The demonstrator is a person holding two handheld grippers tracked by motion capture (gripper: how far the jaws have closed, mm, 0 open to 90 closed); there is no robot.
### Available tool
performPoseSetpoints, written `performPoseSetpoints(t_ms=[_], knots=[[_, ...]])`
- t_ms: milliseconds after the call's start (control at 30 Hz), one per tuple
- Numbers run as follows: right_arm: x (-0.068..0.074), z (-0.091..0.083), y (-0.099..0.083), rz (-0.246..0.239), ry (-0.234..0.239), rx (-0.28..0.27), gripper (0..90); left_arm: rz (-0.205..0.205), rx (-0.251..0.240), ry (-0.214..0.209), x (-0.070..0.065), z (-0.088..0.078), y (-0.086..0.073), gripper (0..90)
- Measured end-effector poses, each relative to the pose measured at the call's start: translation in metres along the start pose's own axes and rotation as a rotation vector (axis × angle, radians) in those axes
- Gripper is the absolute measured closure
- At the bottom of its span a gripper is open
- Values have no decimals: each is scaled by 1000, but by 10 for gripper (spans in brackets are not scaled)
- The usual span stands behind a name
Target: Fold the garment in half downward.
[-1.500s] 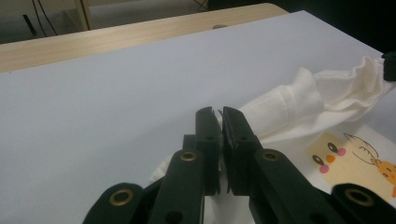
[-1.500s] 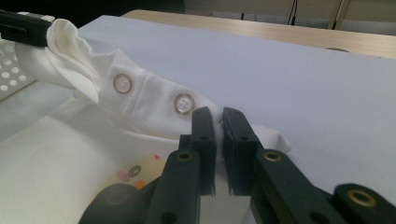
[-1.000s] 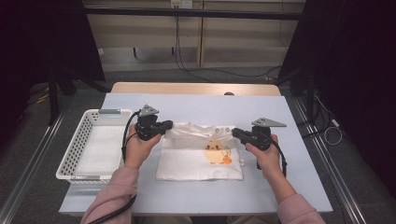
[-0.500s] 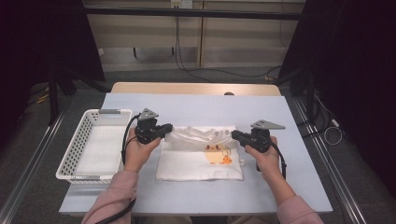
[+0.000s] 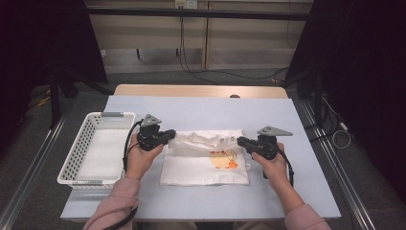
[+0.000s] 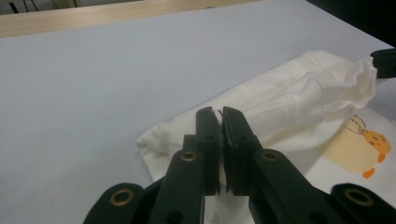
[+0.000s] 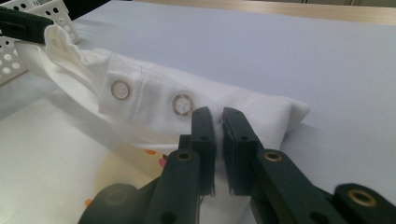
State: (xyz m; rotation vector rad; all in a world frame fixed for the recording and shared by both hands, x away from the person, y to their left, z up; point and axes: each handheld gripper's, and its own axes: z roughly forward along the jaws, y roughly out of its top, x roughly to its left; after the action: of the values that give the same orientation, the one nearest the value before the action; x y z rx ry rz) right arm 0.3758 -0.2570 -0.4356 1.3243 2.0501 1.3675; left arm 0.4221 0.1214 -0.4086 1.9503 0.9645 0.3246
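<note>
Blue table [image 5: 201,112], white garment [image 5: 206,160] pinched

No words, numbers or brand marks can be read anywhere; the white garment [image 5: 206,160] bears only an orange cartoon print, no lettering.

moved my left gripper [image 5: 168,136] slightly toward my right gripper [image 5: 241,141] | cream garment [image 5: 206,158]: folded top edge between them bunched a little more | my grip on it unchanged
</note>
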Motion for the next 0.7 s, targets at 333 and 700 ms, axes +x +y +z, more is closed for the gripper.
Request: performPoseSetpoints(t_ms=[333, 700], knots=[[2, -6, -2, 6, 2, -11, 842, 28, 14, -2, -2, -6, -2, 866], [4, -15, -4, 4, 16, -33, 842, -9, -29, -7, -6, -10, -4, 866]])
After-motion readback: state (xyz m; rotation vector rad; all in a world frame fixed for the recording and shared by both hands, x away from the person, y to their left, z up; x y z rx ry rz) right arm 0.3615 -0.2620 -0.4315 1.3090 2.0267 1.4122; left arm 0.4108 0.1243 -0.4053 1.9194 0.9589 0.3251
